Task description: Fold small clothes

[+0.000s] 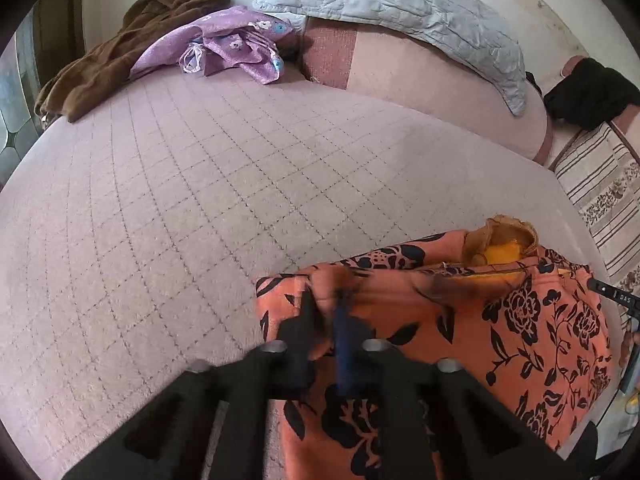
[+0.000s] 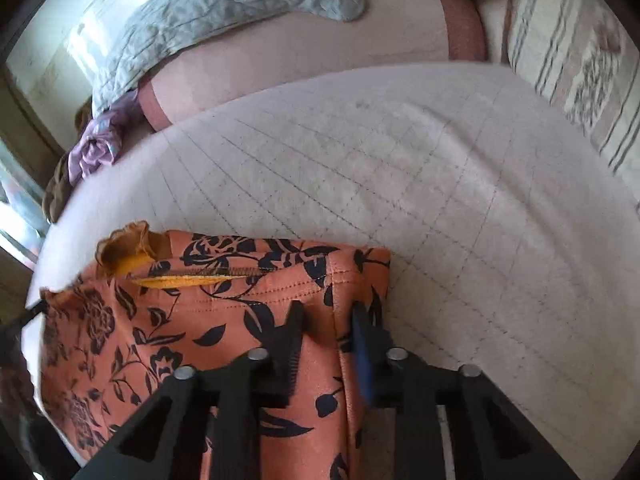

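Note:
An orange garment with a black flower print [image 1: 500,320] lies at the near edge of the quilted bed [image 1: 180,200]; a yellow ruffled piece [image 1: 500,240] shows at its top. My left gripper [image 1: 325,304] is shut on the garment's left corner. In the right wrist view the same garment [image 2: 200,300] fills the lower left, with the yellow ruffle [image 2: 124,244] at its far edge. My right gripper [image 2: 326,312] has its fingers closed on the garment's right corner, with cloth pinched between them.
A purple flowered garment [image 1: 224,44] and a brown one [image 1: 108,64] lie at the bed's far left. A light blue quilted pillow [image 1: 400,4] rests on a pink bolster [image 1: 420,76]. A striped cover [image 1: 600,184] and a black item [image 1: 592,92] are at the right.

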`<state>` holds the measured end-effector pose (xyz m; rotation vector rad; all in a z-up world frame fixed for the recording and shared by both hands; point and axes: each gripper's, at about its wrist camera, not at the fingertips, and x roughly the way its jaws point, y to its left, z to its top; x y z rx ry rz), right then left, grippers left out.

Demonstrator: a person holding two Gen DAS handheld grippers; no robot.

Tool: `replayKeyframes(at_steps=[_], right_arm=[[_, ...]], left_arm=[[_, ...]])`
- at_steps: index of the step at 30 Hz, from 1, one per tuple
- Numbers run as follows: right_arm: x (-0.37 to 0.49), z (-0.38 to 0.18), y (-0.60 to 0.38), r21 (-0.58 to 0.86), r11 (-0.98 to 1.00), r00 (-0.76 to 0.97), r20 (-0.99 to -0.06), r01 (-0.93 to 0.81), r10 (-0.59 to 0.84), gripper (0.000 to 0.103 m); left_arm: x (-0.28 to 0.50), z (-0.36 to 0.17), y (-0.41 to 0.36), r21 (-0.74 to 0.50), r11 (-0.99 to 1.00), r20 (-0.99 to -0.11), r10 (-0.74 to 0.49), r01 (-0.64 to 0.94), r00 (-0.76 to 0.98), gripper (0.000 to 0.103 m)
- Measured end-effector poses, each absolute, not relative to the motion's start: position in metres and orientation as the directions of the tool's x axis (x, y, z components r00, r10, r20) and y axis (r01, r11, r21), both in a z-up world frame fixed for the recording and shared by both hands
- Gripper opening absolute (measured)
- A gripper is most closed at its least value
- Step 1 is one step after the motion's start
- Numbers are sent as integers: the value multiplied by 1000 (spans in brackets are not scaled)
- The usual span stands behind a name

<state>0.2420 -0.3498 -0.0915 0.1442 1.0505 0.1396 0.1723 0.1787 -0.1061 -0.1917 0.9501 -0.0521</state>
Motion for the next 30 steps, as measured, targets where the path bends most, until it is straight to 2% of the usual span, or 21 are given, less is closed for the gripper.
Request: replayKeyframes(at_steps=[7,10,12,14,16,18,19,22,24,25,27,28,29,30], right_arm=[[232,-40,-345,78,996,618,-780,-53,94,7],[246,-40,-356,84,996,631,-773,-3,67,7],[261,-66,-362,123,992,577,-812,20,89,8],[272,-102,-368,171,983,479,-870,68,118,11],[269,-116,-371,198,977,487,-863,83,133,13],[262,-109,-372,209,973,515,-847,95,132,24],[258,-104,-372,211,973,523,-842,89,134,28],[241,-77,-372,176,981,569,-816,80,100,28],[223,-55,-373,215,974,611,-781,69,129,29],[211,-43,-370,249,968,627,-761,44,167,32],[192,-31,-362,310,951,631,-736,-9,246,53],[181,-29,-357,348,937,630,-719,-39,293,80],[171,-29,-351,391,918,626,-700,-68,344,84],[163,-32,-346,435,896,619,-681,-89,392,84]], left_arm=[[167,-62,176,-168,986,-708,-130,13,694,5],[185,-84,182,-166,986,-743,-105,-30,661,5],[202,-119,187,-184,980,-821,-113,-72,560,7],[206,-135,189,-167,981,-837,-91,-94,540,13],[203,-132,192,-189,977,-825,-103,-100,556,14],[197,-122,196,-197,974,-808,-95,-116,582,29],[192,-114,198,-194,973,-797,-80,-128,598,30],[169,-89,200,-211,970,-757,-87,-117,648,34],[145,-66,190,-209,973,-719,-87,-95,690,42],[133,-57,182,-213,974,-706,-95,-83,701,46],[111,-41,162,-210,977,-683,-111,-49,722,60],[99,-35,151,-201,979,-674,-116,-31,730,63],[88,-33,140,-194,981,-670,-128,-6,731,65],[79,-34,132,-187,982,-672,-140,17,728,65]])
